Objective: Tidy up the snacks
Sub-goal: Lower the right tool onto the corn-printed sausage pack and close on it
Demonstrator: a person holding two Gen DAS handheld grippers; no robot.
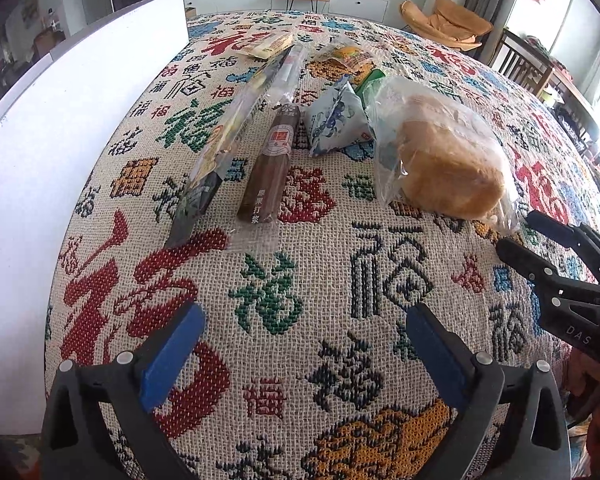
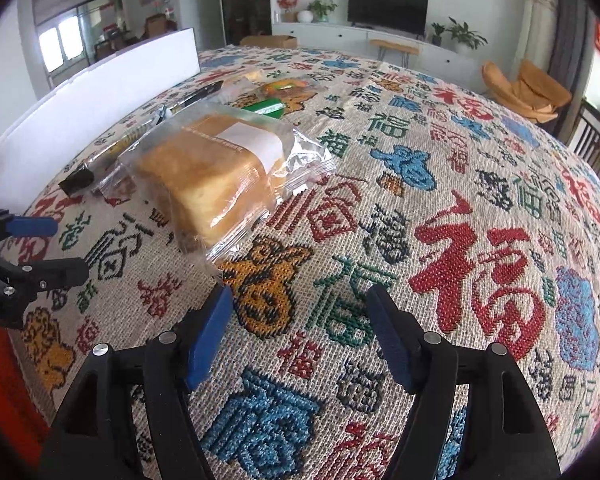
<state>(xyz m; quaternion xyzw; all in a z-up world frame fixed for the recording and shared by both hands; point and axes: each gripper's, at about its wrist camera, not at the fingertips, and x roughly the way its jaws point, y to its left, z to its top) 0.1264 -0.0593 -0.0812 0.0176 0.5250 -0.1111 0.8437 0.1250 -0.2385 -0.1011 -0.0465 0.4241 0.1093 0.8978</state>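
- Both tongs hung over the patterned tablecloth point(image 1: 300, 280), holding nothing.
- Left tongs point(image 1: 304, 332) stood spread wide, with only bare cloth between the blue pads point(image 1: 172, 360).
- Right tongs point(image 2: 300, 320) were also parted, less widely, and empty; their tips sat just short of the near corner of the wrapped bread point(image 2: 208, 176).
- That bread point(image 1: 448, 160) lay in clear plastic toward the middle of the table.
- Beside it, toward the white board point(image 1: 60, 140) along the table's left edge, lay a blue-and-white pouch point(image 1: 336, 120), a brown stick-shaped snack point(image 1: 272, 164) and a long clear packet point(image 1: 236, 128).
- Beyond them, toward the far edge, sat a green packet point(image 2: 266, 108), an orange-filled one point(image 2: 284, 86) and a yellow one point(image 1: 268, 46).
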